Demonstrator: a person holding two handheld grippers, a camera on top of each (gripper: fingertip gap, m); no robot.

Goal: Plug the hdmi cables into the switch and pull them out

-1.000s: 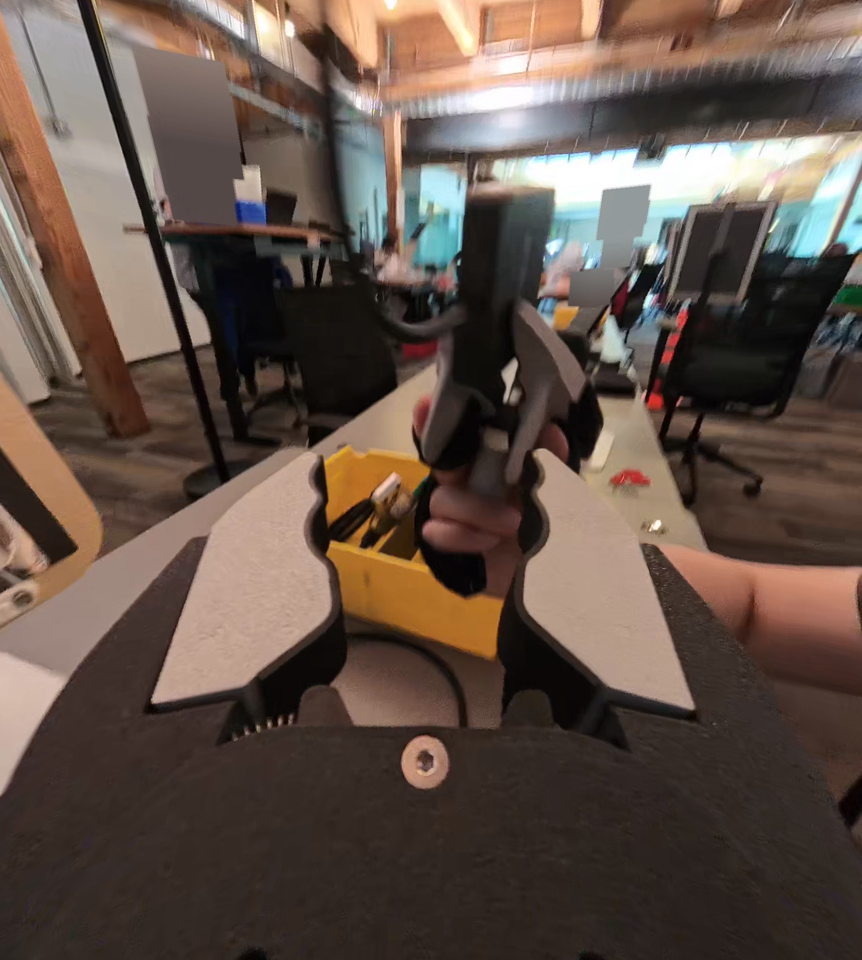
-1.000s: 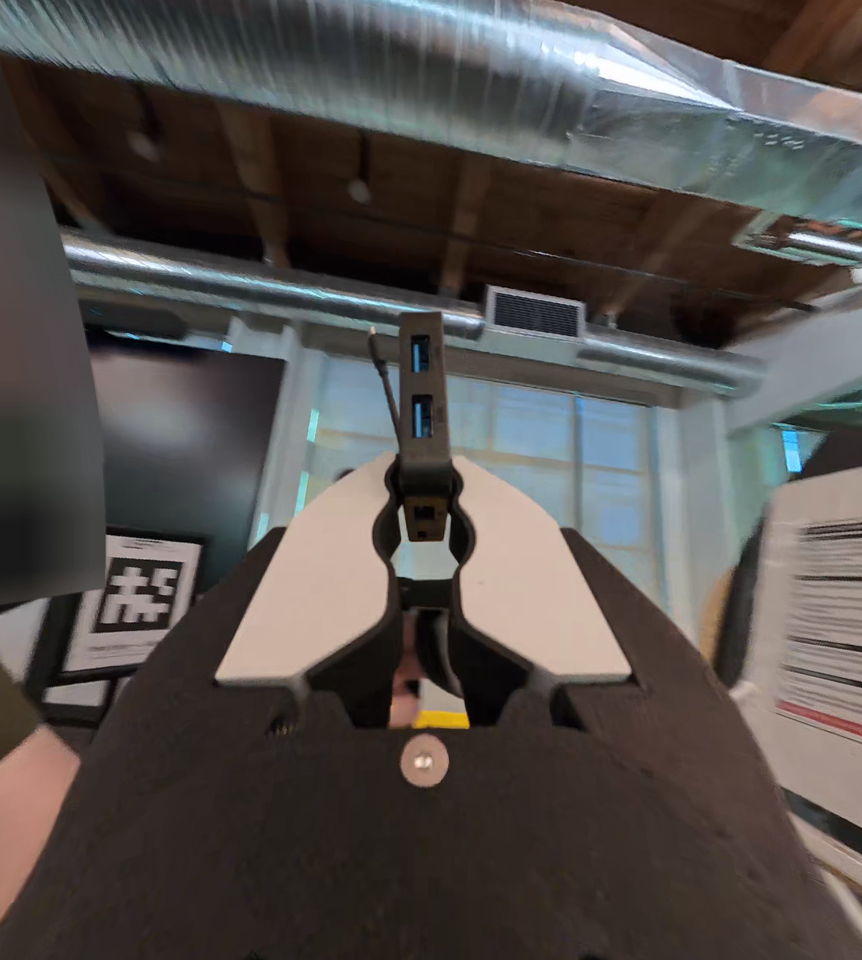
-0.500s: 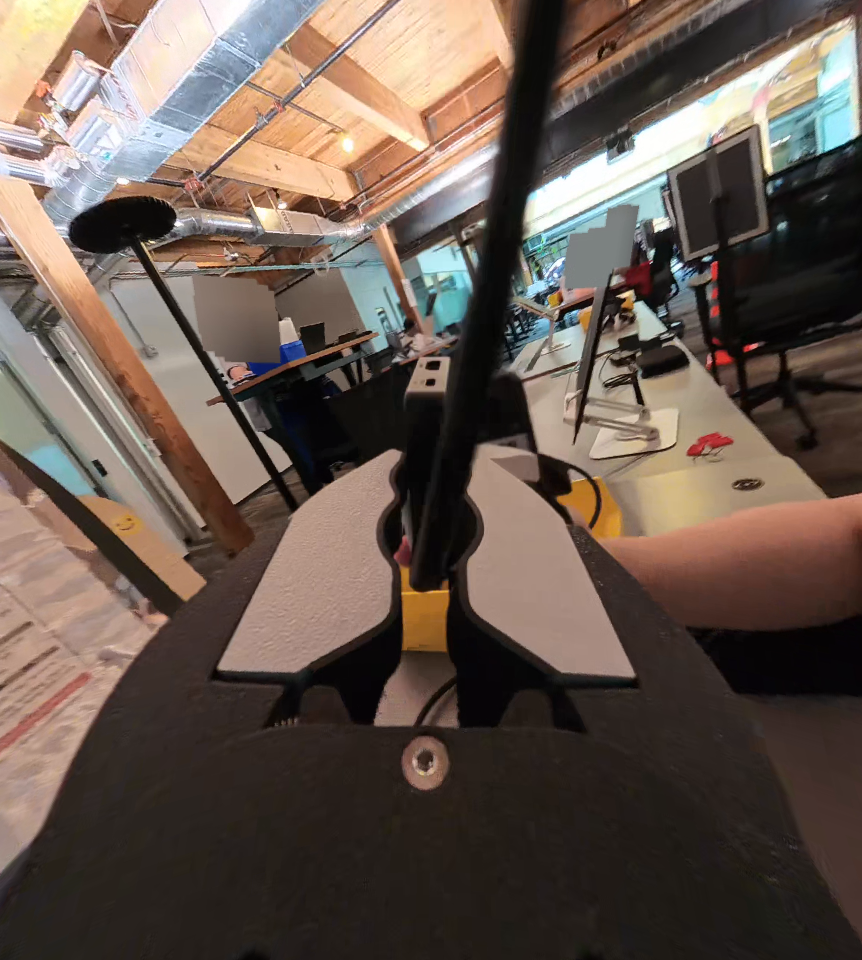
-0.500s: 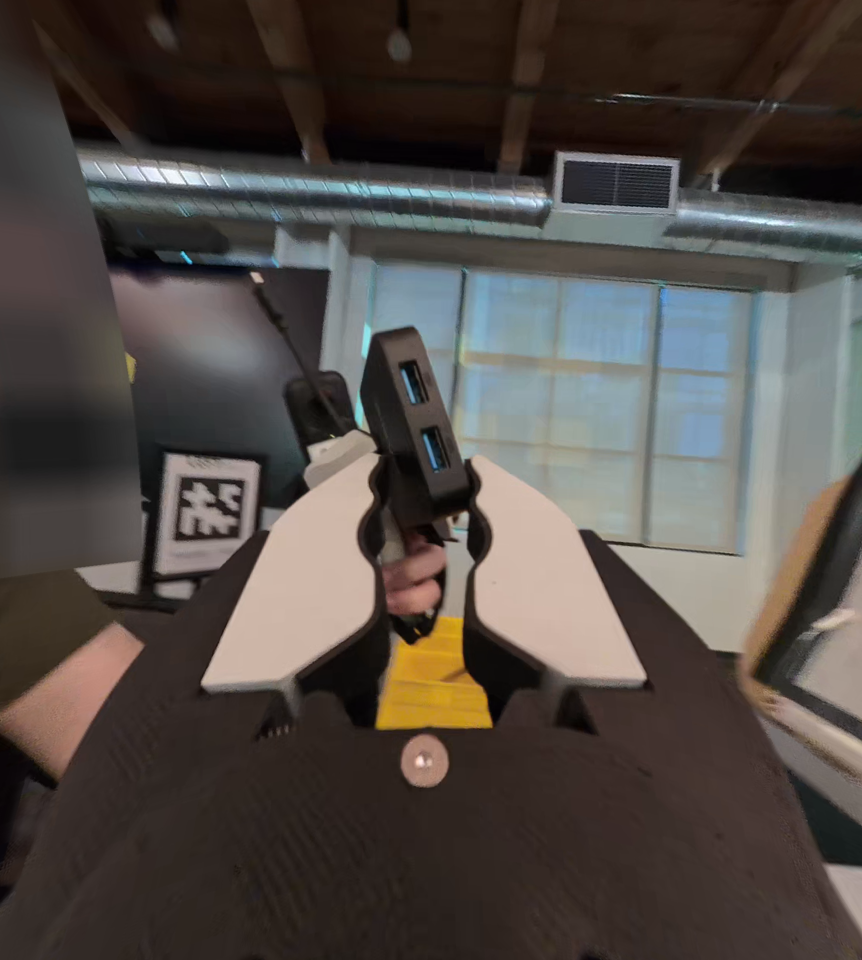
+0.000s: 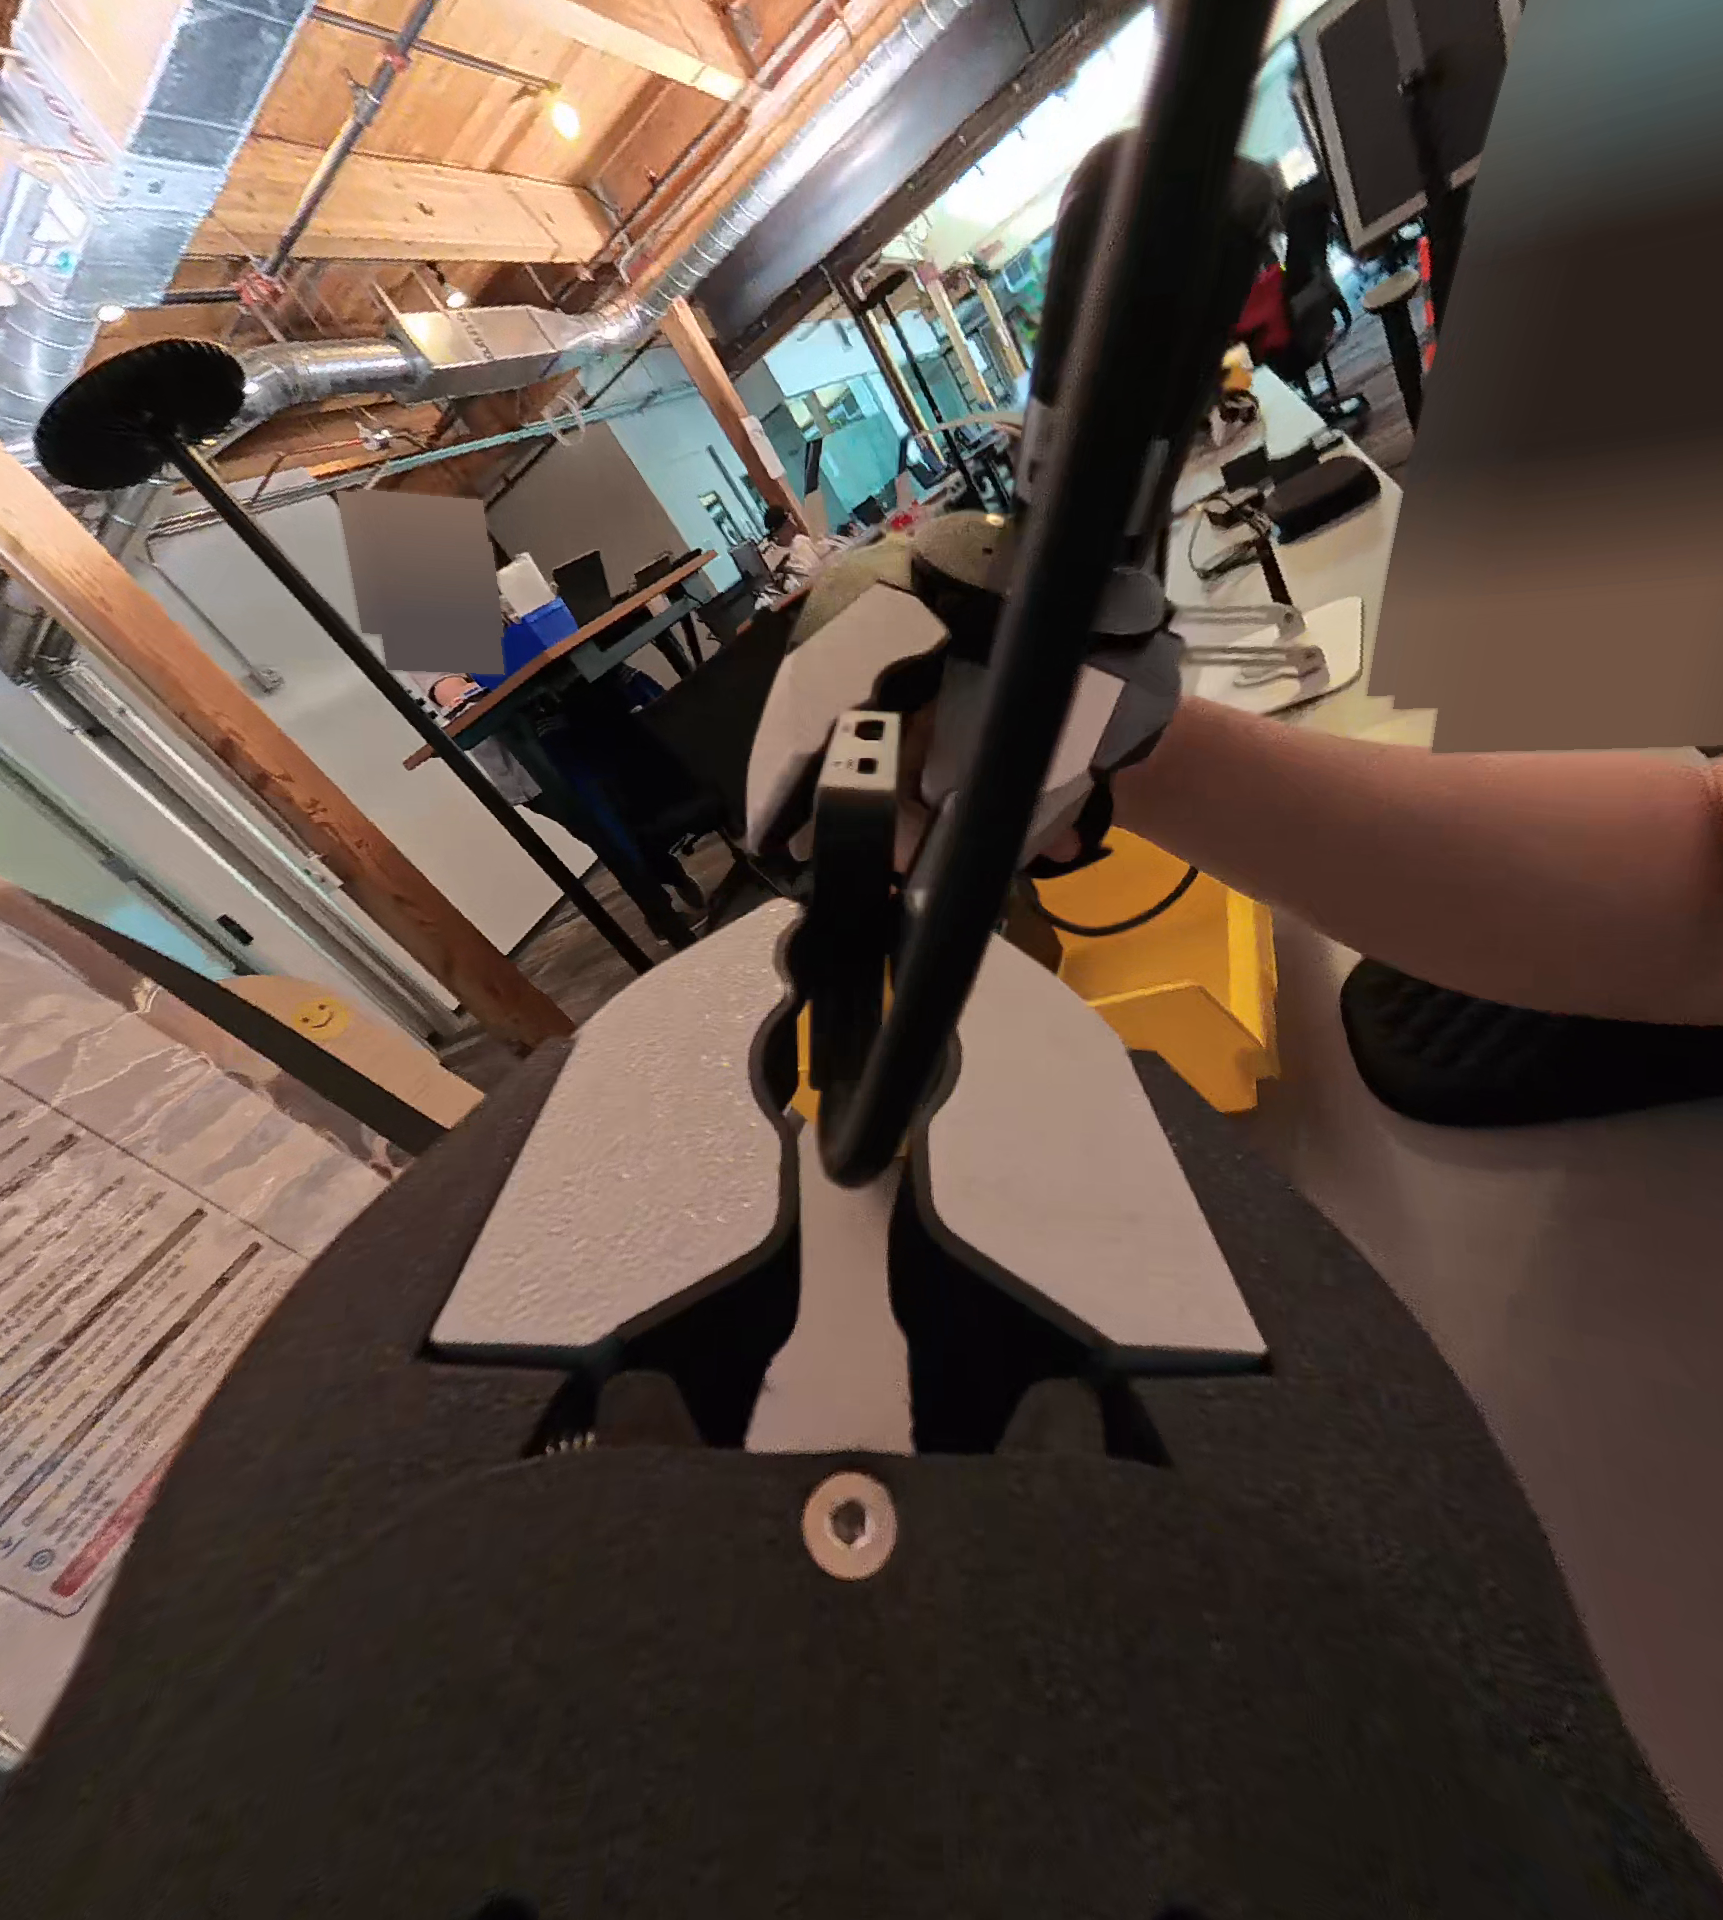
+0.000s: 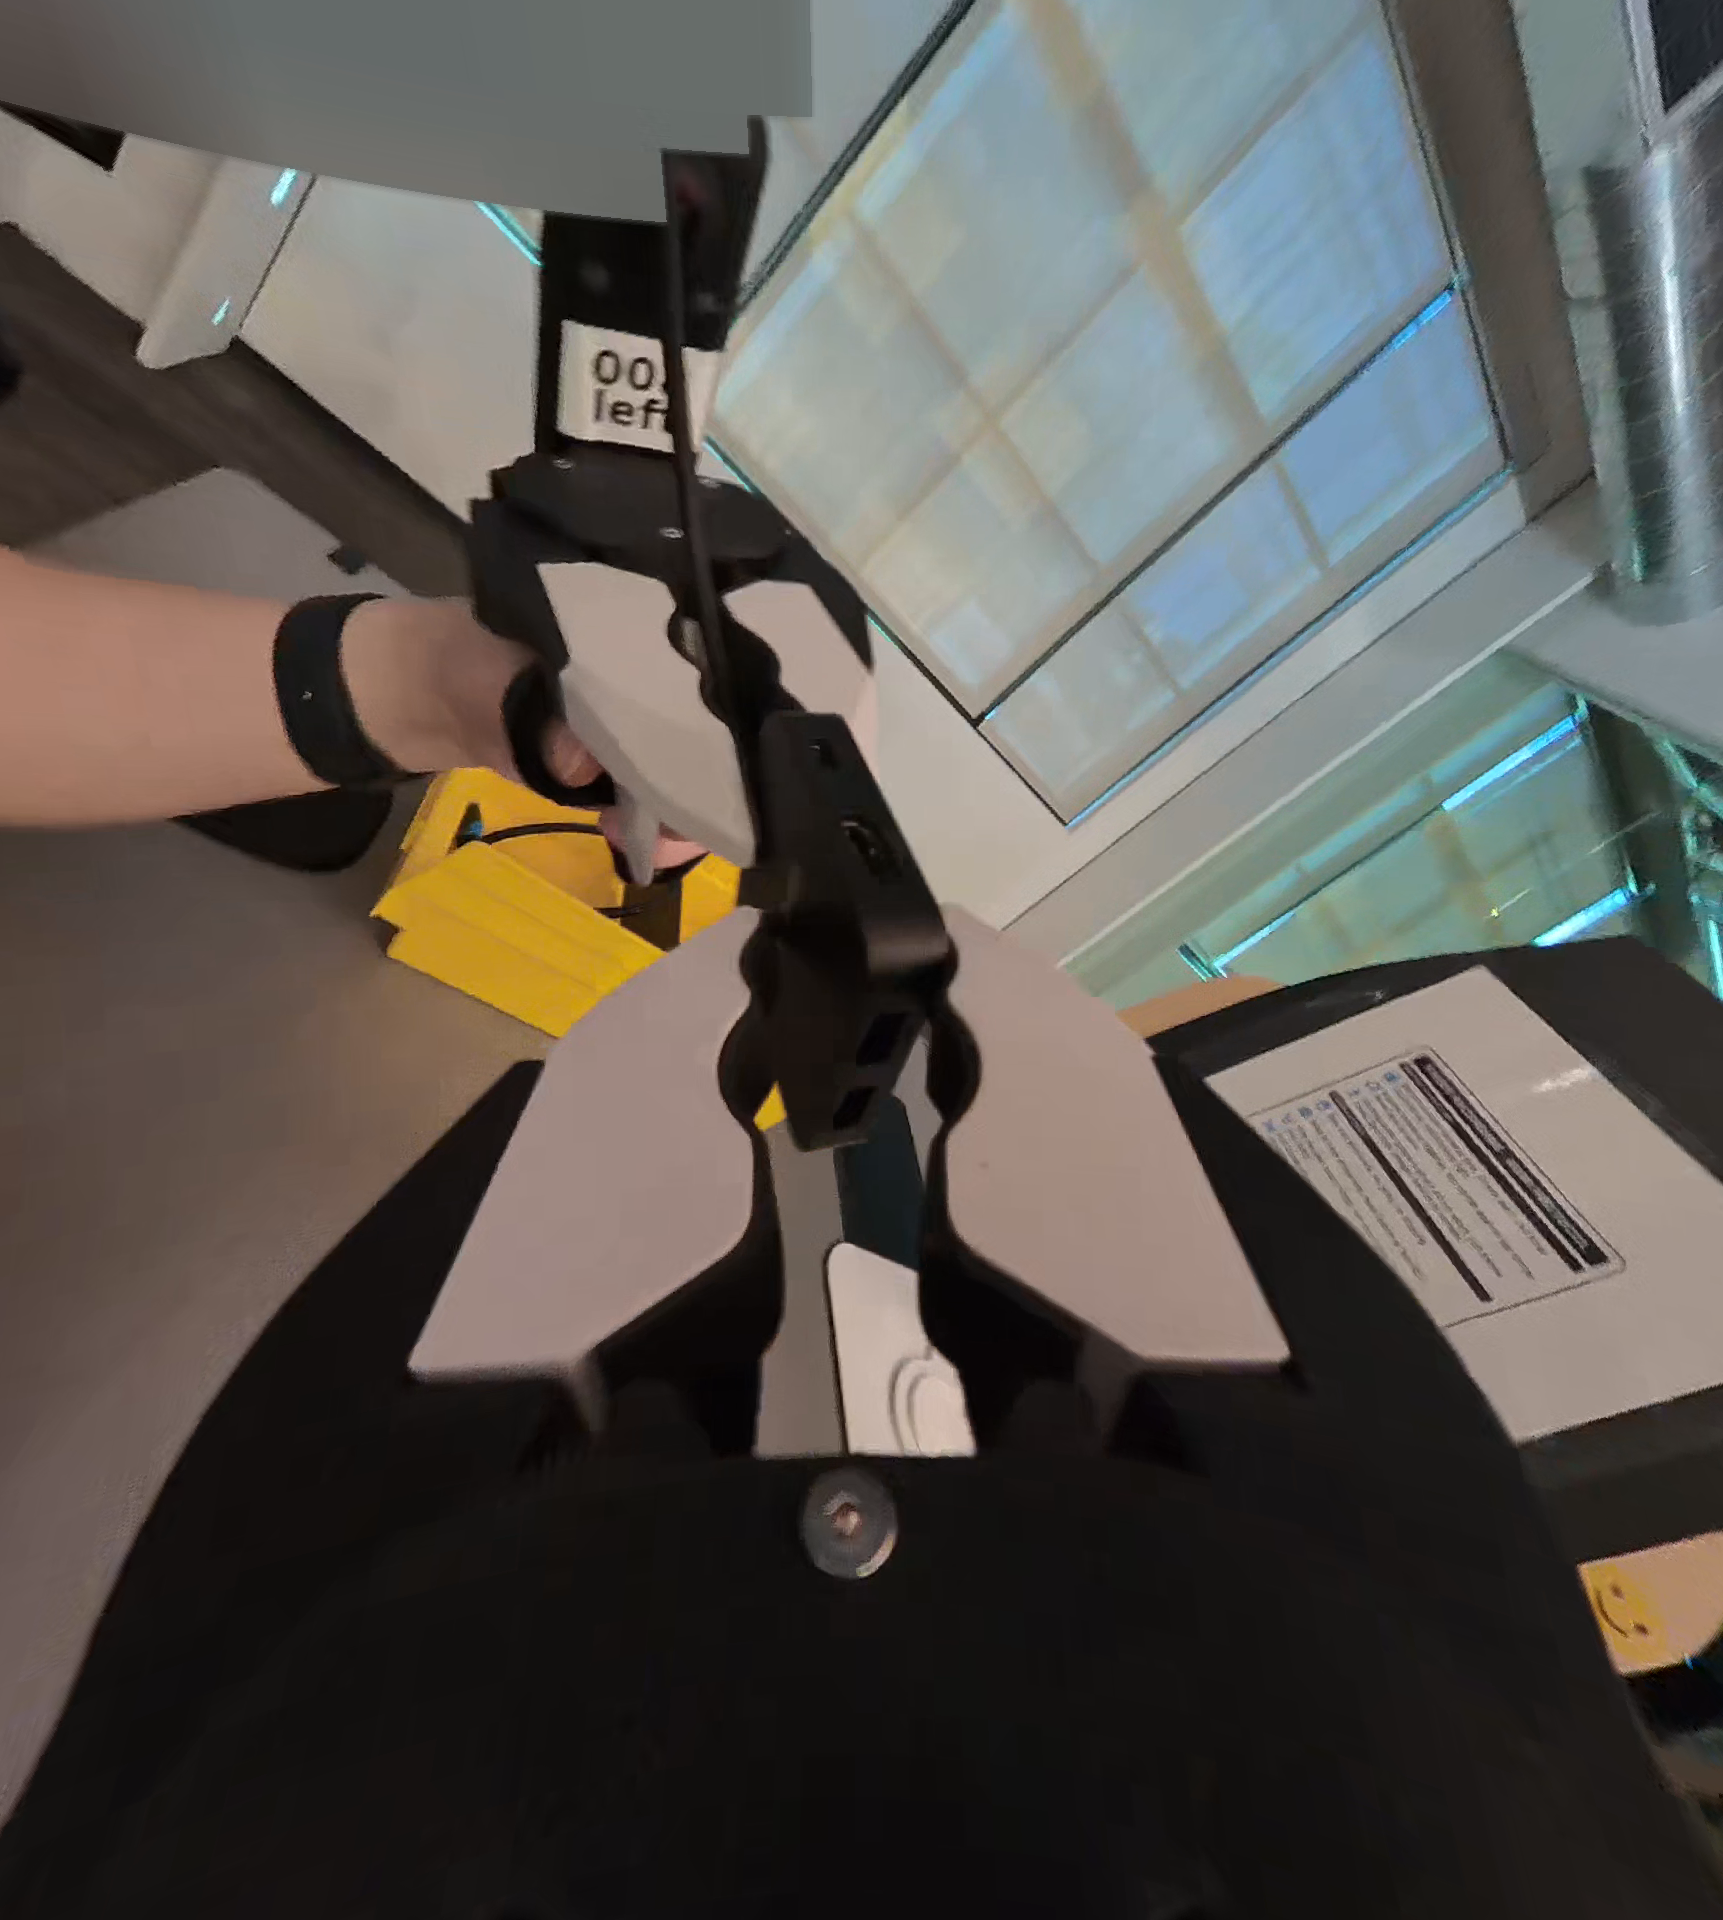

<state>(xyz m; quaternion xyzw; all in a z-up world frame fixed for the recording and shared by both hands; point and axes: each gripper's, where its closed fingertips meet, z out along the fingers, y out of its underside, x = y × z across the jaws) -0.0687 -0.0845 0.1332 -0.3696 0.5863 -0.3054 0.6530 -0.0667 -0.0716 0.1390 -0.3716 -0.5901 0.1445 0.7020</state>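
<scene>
My right gripper (image 6: 852, 997) is shut on the black switch (image 6: 857, 862) and holds it in the air above the table. The switch also shows in the left wrist view (image 5: 852, 831), end-on with two small ports on top, with the right gripper behind it (image 5: 940, 707). My left gripper (image 5: 867, 997) is shut on a black hdmi cable (image 5: 1075, 540) that runs up out of frame. In the right wrist view the left gripper (image 6: 711, 675) holds the cable (image 6: 696, 416), and its plug (image 6: 772, 885) touches the switch's side. I cannot tell whether the plug is seated.
A yellow bin (image 5: 1179, 997) with black cables stands on the grey table (image 5: 1563, 1351), below both grippers; it also shows in the right wrist view (image 6: 514, 935). A labelled box (image 6: 1408, 1174) stands beside the table. A person's forearm (image 5: 1459, 862) crosses on the right. Both grippers' tips are close together, under 4 cm apart.
My left gripper went from open to shut on the cable and rose to the switch. My right gripper swung the switch down and tilted it; the plug now meets the switch's side.
</scene>
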